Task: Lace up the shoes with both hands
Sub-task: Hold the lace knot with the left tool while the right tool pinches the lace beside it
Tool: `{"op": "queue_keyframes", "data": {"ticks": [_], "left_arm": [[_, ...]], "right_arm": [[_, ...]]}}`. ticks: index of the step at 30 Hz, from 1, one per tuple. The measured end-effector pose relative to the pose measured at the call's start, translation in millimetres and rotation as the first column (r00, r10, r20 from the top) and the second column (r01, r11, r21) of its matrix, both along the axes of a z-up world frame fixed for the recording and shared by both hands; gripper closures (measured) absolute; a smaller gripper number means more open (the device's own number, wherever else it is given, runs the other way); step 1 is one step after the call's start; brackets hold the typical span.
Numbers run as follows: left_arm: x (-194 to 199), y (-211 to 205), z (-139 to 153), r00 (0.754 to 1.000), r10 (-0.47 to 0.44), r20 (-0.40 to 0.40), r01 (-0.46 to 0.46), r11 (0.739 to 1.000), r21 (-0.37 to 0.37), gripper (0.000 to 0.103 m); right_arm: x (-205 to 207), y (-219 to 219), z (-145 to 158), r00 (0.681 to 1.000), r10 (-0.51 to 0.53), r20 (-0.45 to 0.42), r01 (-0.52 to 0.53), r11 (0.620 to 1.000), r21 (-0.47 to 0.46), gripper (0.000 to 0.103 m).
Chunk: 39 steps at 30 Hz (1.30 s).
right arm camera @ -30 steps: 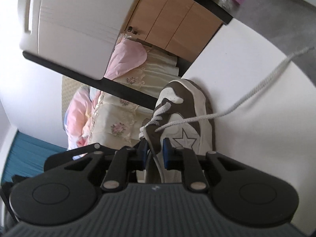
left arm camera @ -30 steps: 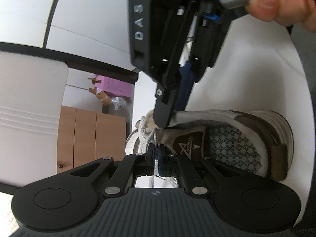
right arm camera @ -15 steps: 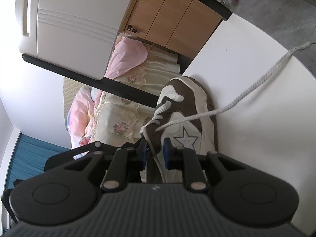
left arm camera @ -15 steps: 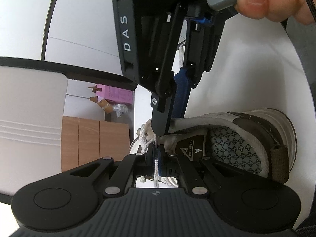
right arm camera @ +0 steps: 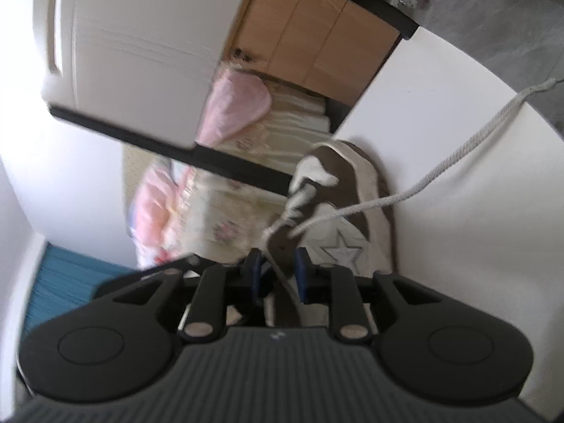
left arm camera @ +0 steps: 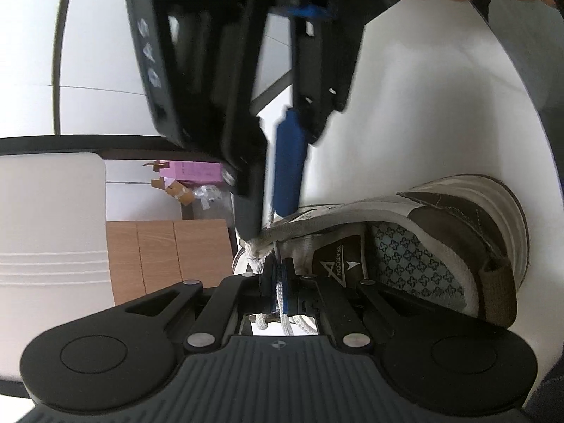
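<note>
On a white desk (right arm camera: 458, 246) lies a brown-and-white shoe (left arm camera: 423, 232); the left gripper (left arm camera: 278, 275) has its fingers clamped on the lace (left arm camera: 278, 290), while the right gripper (right arm camera: 278, 271) fingers are opening around the shoe's collar.

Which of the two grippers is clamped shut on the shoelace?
The left gripper: its pads pinch the white shoelace. The right gripper is opening, pads apart around the shoe's flap.

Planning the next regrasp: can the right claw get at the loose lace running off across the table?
Probably yes. The right claw is opening over the shoe's side flap, and the lace lies bare on the table, nothing over it. The left claw pinches another strand.
</note>
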State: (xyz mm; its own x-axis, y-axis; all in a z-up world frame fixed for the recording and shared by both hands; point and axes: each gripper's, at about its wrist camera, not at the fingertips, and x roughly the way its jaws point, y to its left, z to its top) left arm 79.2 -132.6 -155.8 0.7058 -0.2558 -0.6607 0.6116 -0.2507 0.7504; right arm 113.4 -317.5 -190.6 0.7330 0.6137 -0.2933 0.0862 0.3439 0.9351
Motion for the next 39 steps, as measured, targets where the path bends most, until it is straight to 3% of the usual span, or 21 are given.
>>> {"op": "queue_keyframes", "data": {"ticks": [5,13,20,24,27,32,39], "left_arm": [[5,-9,19,0.996,0.028,-0.082,-0.028,1.0,0.01,0.099],[21,-17,34,0.973,0.102,-0.209,-0.103,0.995,0.01,0.1],[22,-16,33,0.975,0.076,-0.207,-0.066,0.996,0.055,0.1],[23,-15,31,0.979,0.053,-0.195,-0.04,0.997,0.07,0.099],[-5,4,40,0.977,0.058,-0.205,-0.046,0.997,0.063,0.099],[5,4,47,0.958,0.106,-0.268,-0.108,0.994,0.008,0.099],[3,1,44,0.957,0.122,-0.262,-0.124,0.992,0.009,0.099]], "right_arm": [[-2,-14,-8,0.997,-0.064,-0.034,0.066,0.994,0.091,0.08],[0,-13,-13,0.997,-0.045,-0.064,0.052,0.991,0.123,0.08],[3,-13,-20,0.992,-0.045,-0.117,0.059,0.992,0.112,0.08],[8,-8,-26,0.982,-0.013,-0.191,0.02,0.999,0.036,0.08],[10,-4,-29,0.98,-0.001,-0.198,0.009,0.999,0.039,0.08],[10,-2,-27,0.982,0.006,-0.188,-0.003,1.0,0.015,0.081],[11,-3,-25,0.983,0.008,-0.183,-0.006,1.0,0.012,0.082]]}}
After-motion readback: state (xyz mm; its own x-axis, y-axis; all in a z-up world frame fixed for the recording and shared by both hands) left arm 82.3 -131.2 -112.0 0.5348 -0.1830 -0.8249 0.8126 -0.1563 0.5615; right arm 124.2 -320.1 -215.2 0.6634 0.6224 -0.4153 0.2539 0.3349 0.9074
